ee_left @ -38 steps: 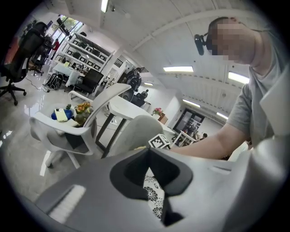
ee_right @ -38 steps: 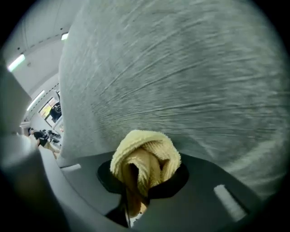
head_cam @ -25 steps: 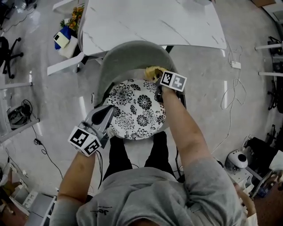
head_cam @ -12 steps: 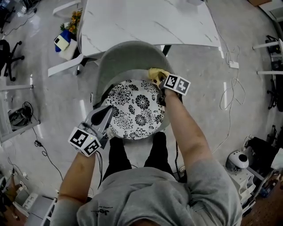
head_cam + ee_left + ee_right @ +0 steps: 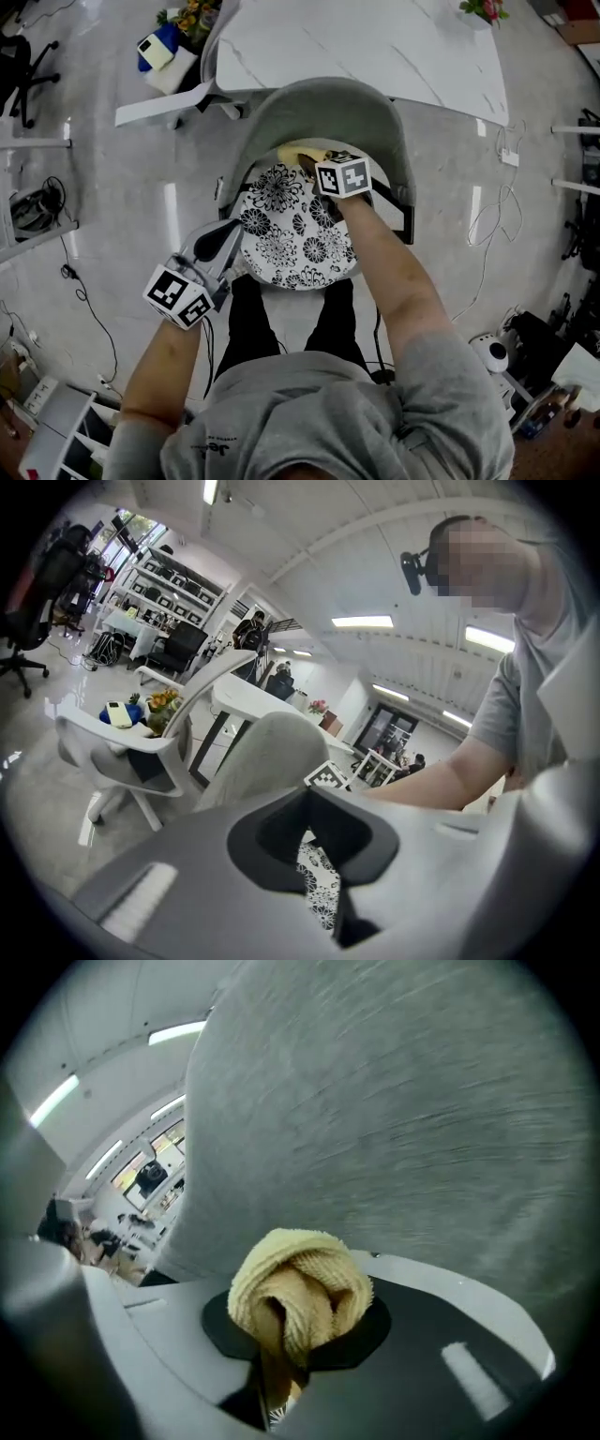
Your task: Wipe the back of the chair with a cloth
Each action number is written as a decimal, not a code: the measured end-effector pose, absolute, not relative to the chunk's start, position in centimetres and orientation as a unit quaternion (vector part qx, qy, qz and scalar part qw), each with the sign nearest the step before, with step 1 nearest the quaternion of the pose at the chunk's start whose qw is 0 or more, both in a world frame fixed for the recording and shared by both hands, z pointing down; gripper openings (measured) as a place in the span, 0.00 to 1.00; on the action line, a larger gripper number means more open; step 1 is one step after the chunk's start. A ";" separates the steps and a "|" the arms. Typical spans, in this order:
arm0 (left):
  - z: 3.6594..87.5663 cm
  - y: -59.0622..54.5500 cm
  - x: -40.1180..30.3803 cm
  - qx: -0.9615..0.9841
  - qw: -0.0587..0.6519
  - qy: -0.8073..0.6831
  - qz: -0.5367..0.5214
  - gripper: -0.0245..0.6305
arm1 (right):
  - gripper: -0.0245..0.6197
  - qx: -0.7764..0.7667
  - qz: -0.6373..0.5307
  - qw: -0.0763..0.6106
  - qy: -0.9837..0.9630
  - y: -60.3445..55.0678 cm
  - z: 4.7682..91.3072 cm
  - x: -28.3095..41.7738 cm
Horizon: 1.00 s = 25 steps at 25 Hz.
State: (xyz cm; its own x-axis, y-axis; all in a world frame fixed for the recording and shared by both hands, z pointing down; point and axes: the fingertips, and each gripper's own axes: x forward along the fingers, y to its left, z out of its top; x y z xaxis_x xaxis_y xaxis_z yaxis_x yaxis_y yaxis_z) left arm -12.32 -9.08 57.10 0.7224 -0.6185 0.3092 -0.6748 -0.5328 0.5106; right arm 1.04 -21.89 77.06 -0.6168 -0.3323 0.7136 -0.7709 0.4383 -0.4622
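yellow terry cloth (image 5: 298, 1302), bunched and clamped in the right gripper's (image 5: 281, 1372) jaws, meets the grey chair back (image 5: 328, 103) at upper centre, apparently for wiping; left gripper (image 5: 220, 246), jaws together and empty, idles lower left, likely kept clear.

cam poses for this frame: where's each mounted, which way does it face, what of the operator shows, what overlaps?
Head view: on the person's head, looking steeply down at the chair's grey backrest and patterned cushion; shows torso, both forearms, left gripper, right gripper.
Left gripper view: on the left gripper, facing across the room past the backrest; shows its jaws and the person's right arm.
Right gripper view: on the right gripper, facing the backrest close up; jaws shut on the yellow cloth.
Shared: all three see the backrest.
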 end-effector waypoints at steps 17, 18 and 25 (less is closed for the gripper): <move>60.0 -9.2 -20.7 0.848 0.334 -0.411 0.036 0.13 | 0.13 0.284 0.252 0.417 -0.826 -21.5 84.4 -9.7; 60.1 -9.3 -20.8 0.847 0.335 -0.411 0.037 0.13 | 0.13 0.303 0.256 0.414 -0.819 -22.1 84.6 -9.0; 60.4 -10.1 -19.1 0.851 0.338 -0.399 0.051 0.13 | 0.13 0.431 0.320 0.365 -0.761 -26.4 84.8 -1.2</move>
